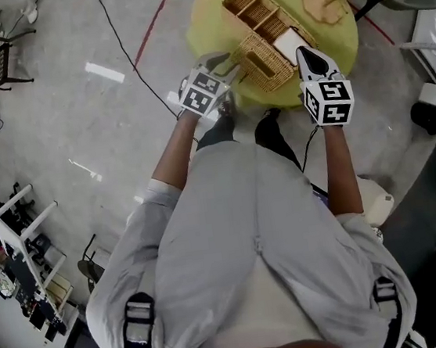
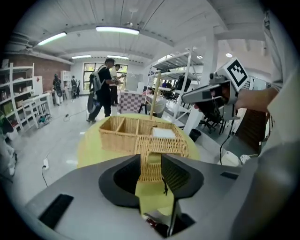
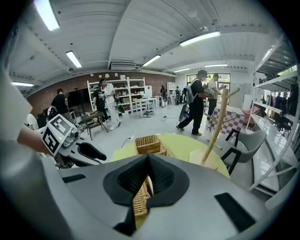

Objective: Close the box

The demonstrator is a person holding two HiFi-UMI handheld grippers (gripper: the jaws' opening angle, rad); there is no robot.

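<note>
Our left gripper holds its jaws released and apart; the edge of the wicker lid shows in the gap, unpinched. Our right gripper has its jaws clenched tip to tip, with wicker visible below them. The wicker box sits on the round yellow surface, lid folded out toward us, compartments uncovered.
</note>
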